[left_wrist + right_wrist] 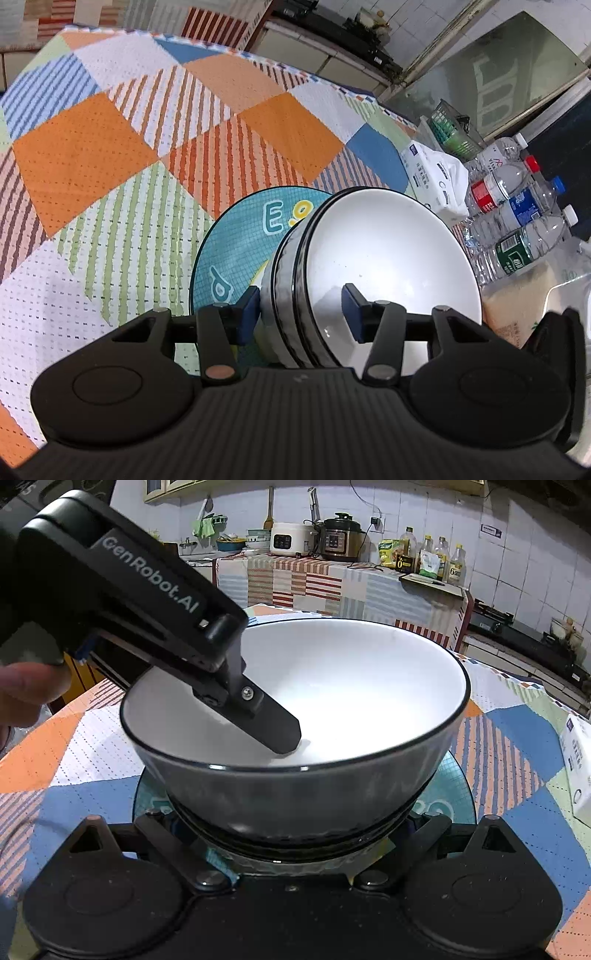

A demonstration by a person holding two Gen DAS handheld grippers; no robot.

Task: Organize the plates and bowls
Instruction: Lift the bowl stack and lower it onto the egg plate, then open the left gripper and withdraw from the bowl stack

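Two nested bowls (388, 251), white inside, grey outside with black rims, stand on a teal patterned plate (236, 236) lying on the tablecloth. My left gripper (299, 314) straddles their left wall. One blue pad lies against the outside, while the other stands inside, clear of the wall, so the jaws are open. In the right wrist view the bowls (351, 686) fill the centre over the plate (456, 779), and the left gripper's inner finger (273, 723) reaches down into the top bowl. My right gripper (293, 823) is spread wide at the bowls' base, its fingertips hidden under them.
Several water bottles (517, 206), a white packet (436, 177) and a green basket (450, 129) lie beyond the table's right edge. A white box (580, 768) sits on the table at the right. A hand (29, 694) holds the left gripper. Behind is a kitchen counter (332, 539) with cookers.
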